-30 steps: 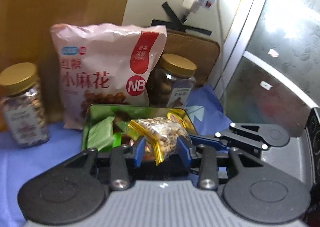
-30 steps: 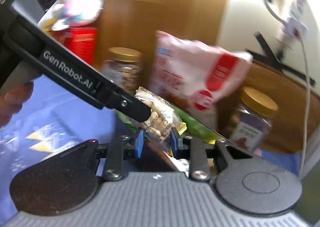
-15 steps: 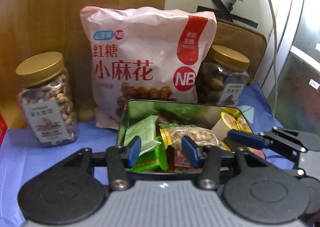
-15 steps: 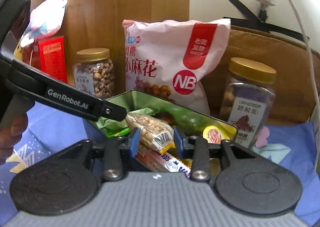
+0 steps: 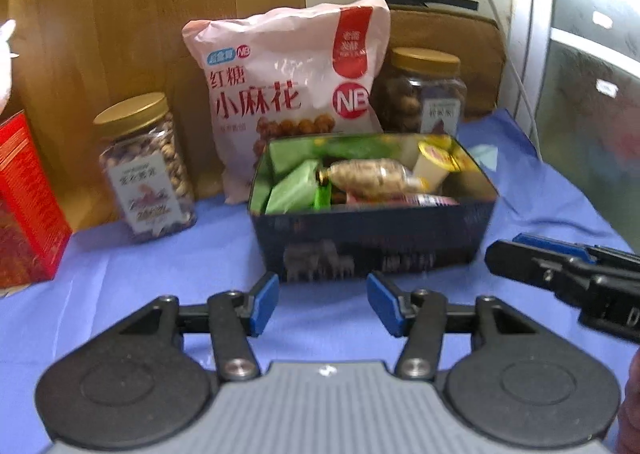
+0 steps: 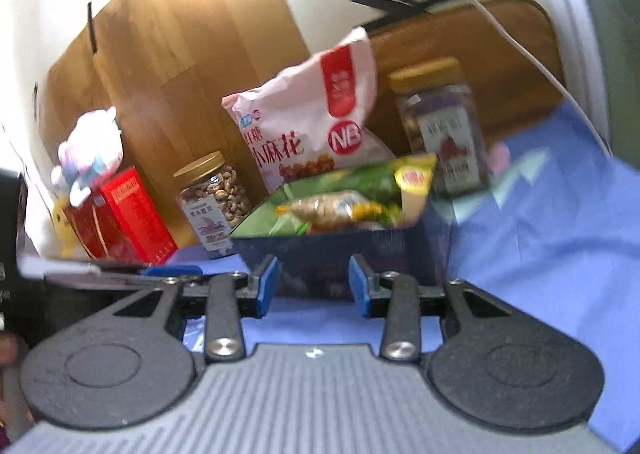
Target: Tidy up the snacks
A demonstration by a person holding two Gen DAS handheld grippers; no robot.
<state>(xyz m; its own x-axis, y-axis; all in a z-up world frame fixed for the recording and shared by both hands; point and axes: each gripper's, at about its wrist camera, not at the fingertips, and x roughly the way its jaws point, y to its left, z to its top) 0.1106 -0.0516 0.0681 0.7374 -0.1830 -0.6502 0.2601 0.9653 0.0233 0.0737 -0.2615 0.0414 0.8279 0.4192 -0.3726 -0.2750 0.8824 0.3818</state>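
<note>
A dark blue tin box [image 5: 376,242] [image 6: 340,254] stands on the blue cloth and holds several snacks: green packets [image 5: 292,190], a small yellow-lidded cup [image 5: 436,158] and a clear peanut packet [image 5: 372,176] [image 6: 332,210] that lies on top. My left gripper [image 5: 322,304] sits in front of the tin, apart from it, its jaws opening with nothing between them. My right gripper [image 6: 312,286] is also just short of the tin, jaws opening and empty. In the left wrist view the right gripper's fingers [image 5: 552,262] reach in from the right edge.
Behind the tin lean a pink snack bag [image 5: 292,94], a nut jar [image 5: 144,166] on its left and a darker jar [image 5: 424,90] on its right. A red box [image 5: 24,206] stands far left, a plush toy [image 6: 90,150] on it. Wooden panel behind.
The peanut packet, held between both grippers a second ago, now lies in the tin. Both grippers have let go, opened and drawn back from the tin; the right one has rolled.
</note>
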